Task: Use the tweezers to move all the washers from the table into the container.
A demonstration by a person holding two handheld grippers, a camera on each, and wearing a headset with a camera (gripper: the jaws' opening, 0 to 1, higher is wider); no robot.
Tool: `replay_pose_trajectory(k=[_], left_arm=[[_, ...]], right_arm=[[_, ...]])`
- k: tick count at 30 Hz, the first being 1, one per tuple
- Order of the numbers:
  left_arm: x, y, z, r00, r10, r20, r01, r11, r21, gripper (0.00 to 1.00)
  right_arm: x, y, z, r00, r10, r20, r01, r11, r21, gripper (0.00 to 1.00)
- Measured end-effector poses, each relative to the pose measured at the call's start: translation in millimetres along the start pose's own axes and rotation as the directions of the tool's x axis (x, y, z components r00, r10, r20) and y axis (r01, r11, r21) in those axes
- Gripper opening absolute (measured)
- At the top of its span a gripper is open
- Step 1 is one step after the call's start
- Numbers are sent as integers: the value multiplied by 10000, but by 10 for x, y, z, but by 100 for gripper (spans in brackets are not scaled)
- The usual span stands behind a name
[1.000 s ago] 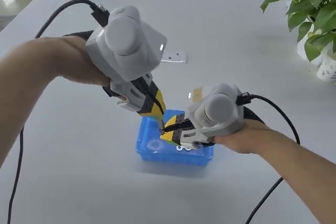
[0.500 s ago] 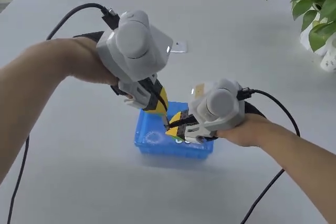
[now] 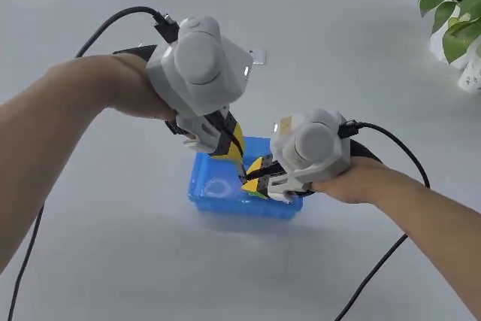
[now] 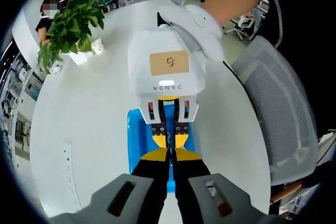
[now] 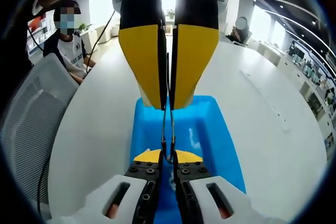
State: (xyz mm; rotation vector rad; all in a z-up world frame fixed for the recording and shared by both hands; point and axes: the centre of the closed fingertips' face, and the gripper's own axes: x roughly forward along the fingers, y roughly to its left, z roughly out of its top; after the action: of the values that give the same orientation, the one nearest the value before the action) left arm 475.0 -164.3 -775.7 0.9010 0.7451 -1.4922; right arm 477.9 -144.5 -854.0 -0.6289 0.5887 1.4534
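Pinching the thin tweezers (image 5: 167, 124) from opposite ends with the left hand-held gripper (image 4: 170, 154) and the right hand-held gripper (image 5: 168, 157), just above the blue container (image 3: 201, 195) on the desk (image 3: 105, 253). Cannot make out washers (just a pale blur inside the container); tweezer ends lost between the jaws.

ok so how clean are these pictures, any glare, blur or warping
Head view: even, soft light, only a faint shadow under the blue container. Left gripper view: fisheye bends the table edge. Right gripper view: the left tool looms close, with a washed-out bright patch behind it.
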Motion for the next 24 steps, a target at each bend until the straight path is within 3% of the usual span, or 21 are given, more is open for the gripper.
replay_pose_trajectory(k=[24], left_arm=[[111,56,-52,9999,-41,-108,41,10000,-19,5]], right_arm=[[81,-43,-99,9993,40,-368,-41,10000,-31,10]])
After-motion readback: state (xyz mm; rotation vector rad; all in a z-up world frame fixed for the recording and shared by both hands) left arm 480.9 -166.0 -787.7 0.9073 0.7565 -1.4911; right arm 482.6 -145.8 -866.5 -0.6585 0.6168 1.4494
